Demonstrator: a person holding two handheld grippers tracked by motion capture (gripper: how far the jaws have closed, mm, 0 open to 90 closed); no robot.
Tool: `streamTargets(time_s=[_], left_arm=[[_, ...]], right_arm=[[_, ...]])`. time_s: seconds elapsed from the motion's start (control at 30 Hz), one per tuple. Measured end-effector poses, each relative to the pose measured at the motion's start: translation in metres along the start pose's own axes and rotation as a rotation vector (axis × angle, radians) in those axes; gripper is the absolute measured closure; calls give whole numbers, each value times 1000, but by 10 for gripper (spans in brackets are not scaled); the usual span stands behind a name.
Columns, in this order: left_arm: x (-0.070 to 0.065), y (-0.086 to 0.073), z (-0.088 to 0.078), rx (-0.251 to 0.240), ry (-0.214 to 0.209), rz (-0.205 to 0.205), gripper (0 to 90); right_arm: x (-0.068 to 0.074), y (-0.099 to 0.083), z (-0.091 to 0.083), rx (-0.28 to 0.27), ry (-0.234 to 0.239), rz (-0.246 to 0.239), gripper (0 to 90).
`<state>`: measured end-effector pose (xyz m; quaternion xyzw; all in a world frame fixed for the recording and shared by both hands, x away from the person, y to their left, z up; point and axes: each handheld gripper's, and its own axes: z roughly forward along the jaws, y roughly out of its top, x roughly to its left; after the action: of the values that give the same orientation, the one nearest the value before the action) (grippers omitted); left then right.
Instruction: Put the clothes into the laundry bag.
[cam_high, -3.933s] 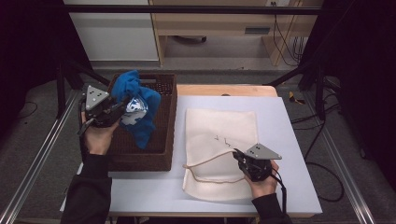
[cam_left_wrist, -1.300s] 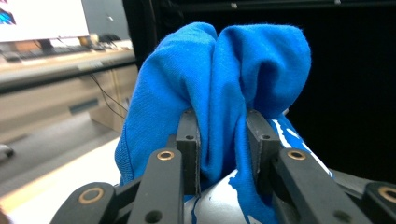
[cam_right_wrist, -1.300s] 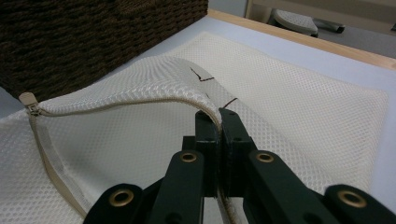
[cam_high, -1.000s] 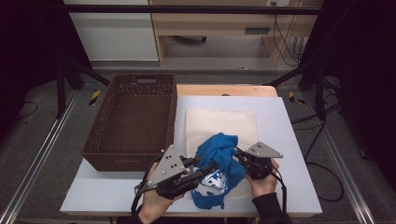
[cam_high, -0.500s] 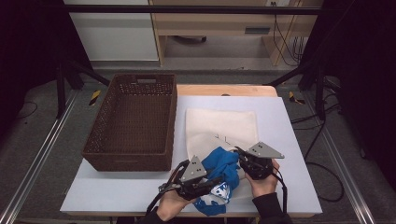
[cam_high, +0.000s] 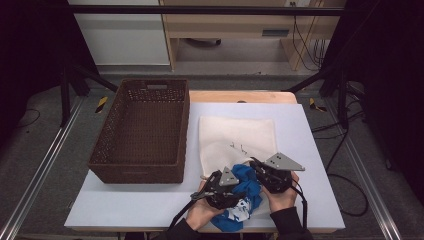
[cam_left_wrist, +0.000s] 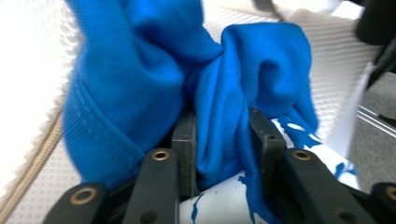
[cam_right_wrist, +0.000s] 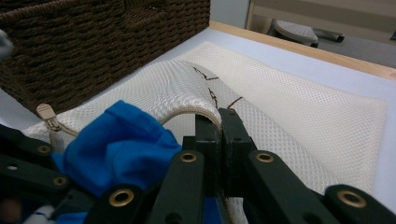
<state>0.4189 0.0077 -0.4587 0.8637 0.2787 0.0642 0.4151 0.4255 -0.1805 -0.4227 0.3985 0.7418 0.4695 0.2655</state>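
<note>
Clamped on a fold of the blue garment (cam_left_wrist: 224, 107), your left gripper (cam_high: 225, 189) has just been easing its jaws wider, with the cloth bunched between them at the mouth of the white mesh bag (cam_high: 237, 135). Your right gripper (cam_right_wrist: 219, 135) has its jaws pressed together on the bag's zippered rim (cam_right_wrist: 187, 112), lifting it beside the brown wicker basket (cam_high: 140, 125).

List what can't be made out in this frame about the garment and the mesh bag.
- Blue garment: its type; bunched, and covered by both hands in the high view.
- Garment's white print: cut off by the bottom edge in the left gripper view.
- Mesh bag opening: hidden behind the garment and the right tool.
</note>
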Motion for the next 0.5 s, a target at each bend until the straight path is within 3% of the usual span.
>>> streamTargets(time_s=[0.1,0.2,0.27,0.33,0.43,0.5], left_arm=[[1,-1,4,3,22,10,628],[-3,-3,0,-31,58,15,552],[-6,-2,-10,-60,99,33,472],[-8,0,-24,-103,111,40,387],[-6,4,-46,-178,93,25,366],[0,6,-57,-232,112,20,343]], right_arm=[[0,0,1,3,2,-3,874],[1,-2,2,13,1,-9,874],[-1,-3,2,15,0,-6,874],[-2,-4,2,18,-5,-3,874],[-2,-4,1,17,-7,-3,873],[-2,-4,1,18,-9,-3,873]])
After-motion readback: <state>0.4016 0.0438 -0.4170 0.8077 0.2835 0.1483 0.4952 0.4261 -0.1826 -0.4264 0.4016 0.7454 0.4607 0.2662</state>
